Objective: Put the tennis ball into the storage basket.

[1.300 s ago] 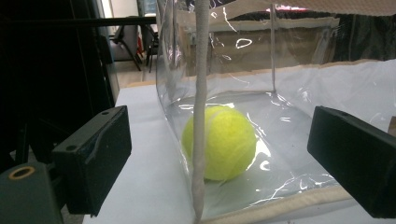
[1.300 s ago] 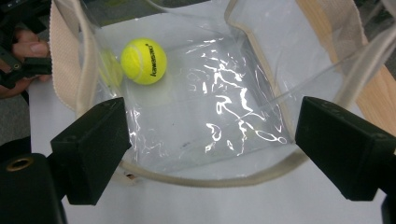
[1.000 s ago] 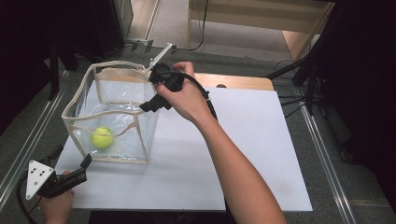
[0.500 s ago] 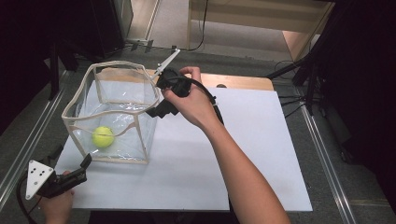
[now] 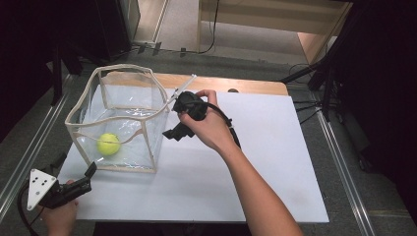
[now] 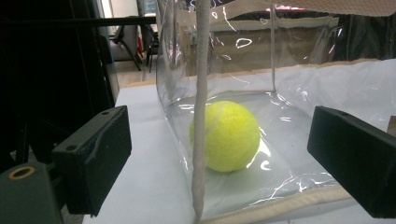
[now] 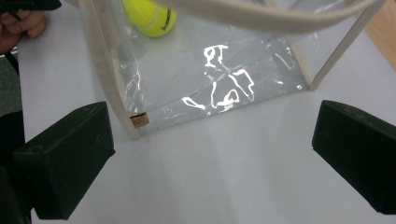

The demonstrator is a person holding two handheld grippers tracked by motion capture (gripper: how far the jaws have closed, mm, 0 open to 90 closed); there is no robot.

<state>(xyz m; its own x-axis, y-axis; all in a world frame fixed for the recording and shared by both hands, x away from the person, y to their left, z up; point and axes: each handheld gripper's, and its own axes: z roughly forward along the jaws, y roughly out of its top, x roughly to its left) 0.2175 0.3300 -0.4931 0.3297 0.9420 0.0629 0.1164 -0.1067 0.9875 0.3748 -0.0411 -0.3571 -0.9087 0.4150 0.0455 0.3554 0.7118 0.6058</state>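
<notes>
- Right now one yellow-green tennis ball point(image 5: 108, 144) lies on the floor of a clear plastic box point(image 5: 119, 73), near the box's front left corner.
- The ball is round and fuzzy, with a pale curved seam, and light shines on the plastic around it.
- The box has see-through walls, cream cloth edges and an open top. It stands on a white board point(image 5: 275, 162) on the left part of the table.
- The left gripper point(image 5: 74, 181) sits low at the near left corner of the board, just in front of the box. Its jaws are spread wide with nothing in them.
- The right gripper point(image 5: 173, 129) is held just beside the right wall of the box. Its jaws have just been opening and now stand wide apart, and nothing is between them.
- Up close, the left gripper view shows the ball point(image 6: 225, 136) behind a cream corner strip of the box point(image 6: 201, 116), with its seam easy to see.
- Looking down, the right gripper view shows the ball point(image 7: 149, 17) at the top, with dark print on it, and a small brown tag point(image 7: 139, 121) at a bottom corner of the box point(image 7: 100, 70).
- From above, the high view shows the whole box, both hands and a wooden strip point(image 5: 255, 86) at the far edge of the board.
- Counted up: one ball, one box, one board, two grippers.
</notes>
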